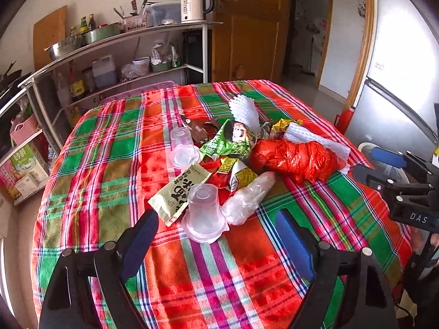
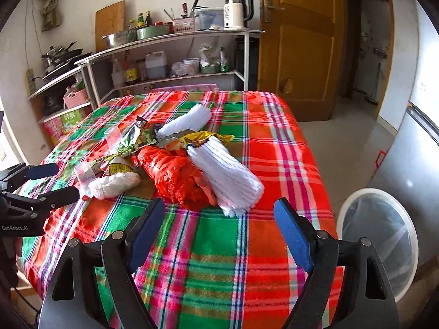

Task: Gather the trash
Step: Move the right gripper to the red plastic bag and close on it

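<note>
Trash lies heaped mid-table on the plaid cloth. My left gripper is open, and an upturned clear cup stands just ahead between its fingertips, untouched. Around it lie a beige sachet, a clear crumpled glove, a second cup, a green snack wrapper and a red plastic bag. My right gripper is open and holds nothing. It faces the red bag and a white foam net. Each gripper shows at the edge of the other's view.
A white bin with a clear liner stands on the floor off the table's right side, before a grey fridge. Metal shelves with pots, bottles and a kettle line the far wall. A wooden door stands behind.
</note>
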`<state>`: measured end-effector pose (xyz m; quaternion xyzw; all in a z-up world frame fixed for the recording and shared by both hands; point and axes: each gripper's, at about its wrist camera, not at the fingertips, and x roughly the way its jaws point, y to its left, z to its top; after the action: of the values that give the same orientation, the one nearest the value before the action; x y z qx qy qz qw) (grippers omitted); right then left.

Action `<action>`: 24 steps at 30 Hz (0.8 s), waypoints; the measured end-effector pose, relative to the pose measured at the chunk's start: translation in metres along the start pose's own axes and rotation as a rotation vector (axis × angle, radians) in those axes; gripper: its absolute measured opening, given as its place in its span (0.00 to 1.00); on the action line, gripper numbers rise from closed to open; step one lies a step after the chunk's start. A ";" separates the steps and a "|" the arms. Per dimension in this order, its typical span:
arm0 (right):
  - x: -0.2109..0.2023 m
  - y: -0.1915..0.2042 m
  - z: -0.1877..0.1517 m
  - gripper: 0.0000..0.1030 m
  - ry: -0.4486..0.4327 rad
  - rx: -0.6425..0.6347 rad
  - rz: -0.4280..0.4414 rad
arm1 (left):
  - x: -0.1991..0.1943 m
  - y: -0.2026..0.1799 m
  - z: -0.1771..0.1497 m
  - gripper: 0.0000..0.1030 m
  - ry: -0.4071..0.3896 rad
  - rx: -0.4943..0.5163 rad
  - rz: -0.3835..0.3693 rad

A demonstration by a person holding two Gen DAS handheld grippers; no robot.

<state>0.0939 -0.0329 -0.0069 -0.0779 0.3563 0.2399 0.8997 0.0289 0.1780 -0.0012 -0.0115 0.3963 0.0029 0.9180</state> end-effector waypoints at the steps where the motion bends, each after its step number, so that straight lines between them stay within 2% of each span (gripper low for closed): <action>1: 0.005 0.002 0.003 0.74 0.008 -0.013 0.022 | 0.005 -0.003 0.002 0.81 0.008 0.021 -0.010; 4: 0.023 0.004 0.010 0.62 0.057 -0.022 0.089 | 0.019 -0.011 0.005 0.71 0.037 0.073 -0.028; 5: 0.027 0.004 0.012 0.59 0.074 -0.021 0.102 | 0.022 -0.013 0.007 0.70 0.038 0.082 -0.034; 10: 0.042 0.010 0.018 0.58 0.101 -0.066 0.156 | 0.035 -0.013 0.011 0.62 0.064 0.079 -0.054; 16: 0.053 0.016 0.022 0.58 0.123 -0.111 0.157 | 0.033 0.001 0.012 0.61 0.043 0.032 -0.027; 18: 0.057 0.017 0.022 0.53 0.135 -0.117 0.153 | 0.030 0.008 0.013 0.61 0.031 0.006 -0.020; 24: 0.059 0.015 0.021 0.46 0.138 -0.107 0.161 | 0.029 0.020 0.015 0.61 0.017 -0.049 -0.031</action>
<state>0.1361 0.0092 -0.0310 -0.1133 0.4093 0.3243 0.8453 0.0594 0.1984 -0.0128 -0.0401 0.4037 -0.0017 0.9140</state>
